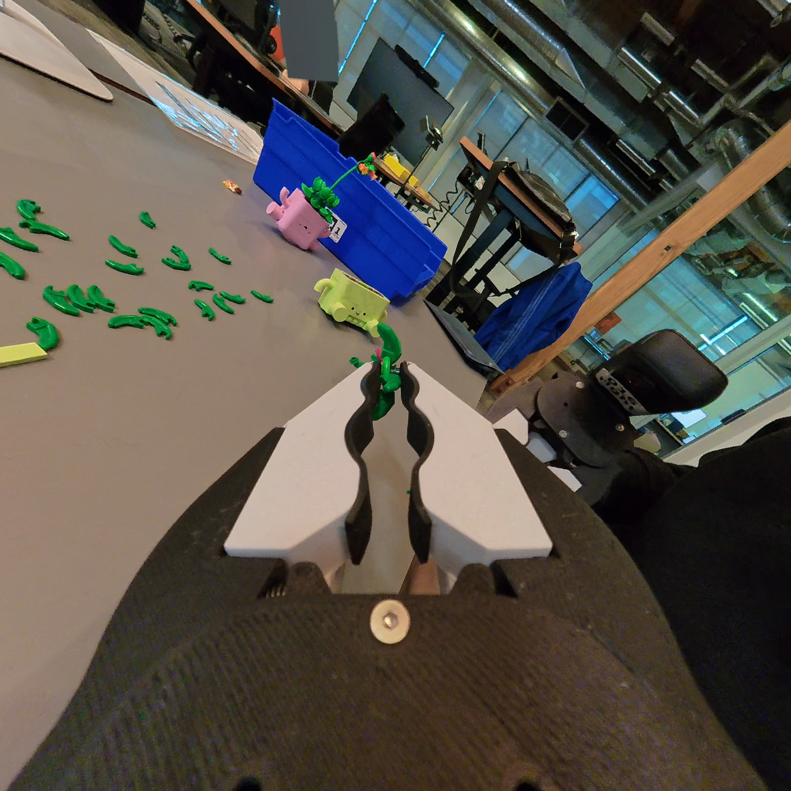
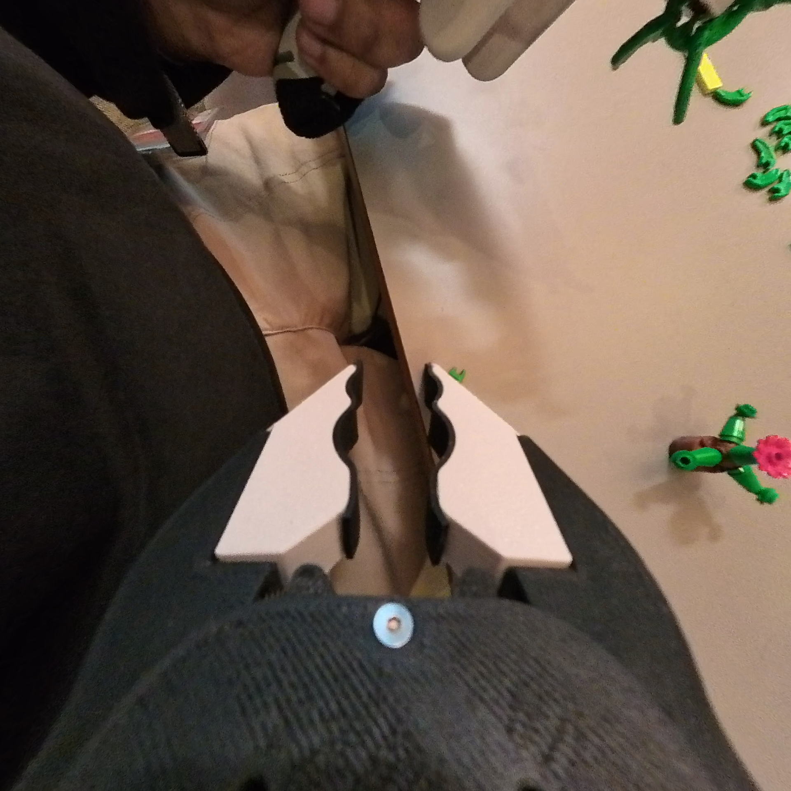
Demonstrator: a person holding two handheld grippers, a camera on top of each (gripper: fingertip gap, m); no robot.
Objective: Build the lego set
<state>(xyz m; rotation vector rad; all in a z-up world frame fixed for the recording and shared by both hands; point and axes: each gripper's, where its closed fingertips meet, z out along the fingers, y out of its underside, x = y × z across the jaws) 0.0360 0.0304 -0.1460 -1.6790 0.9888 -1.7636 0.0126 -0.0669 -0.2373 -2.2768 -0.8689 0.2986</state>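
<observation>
my left tongs (image 1: 387, 376) pinch the green stem piece (image 1: 385, 385) above the tabletop (image 1: 171, 428), near the lime pot (image 1: 353, 301), probably for planting. my right tongs (image 2: 391, 376) hang narrowly parted, holding nothing, at the tabletop edge

White wavy black-lined jaws, black mounts

A: How many pots stand on the grey worktop (image 1: 128, 406)?

B: Two little square brick-built pots with faces: one pink pot (image 1: 299, 222) with leafy green stems and one lime-green pot (image 1: 353, 301).

A: And the loose curved green plastic leaf pieces (image 1: 124, 267)?

B: Some two dozen in the left wrist view; a few overlap, so no exact count.

A: Anything else?

B: One big blue plastic bin (image 1: 364, 222), one flat lime-yellow tile (image 1: 21, 354), and one small brown piece with green stalks and a pink flower (image 2: 727, 456).
</observation>
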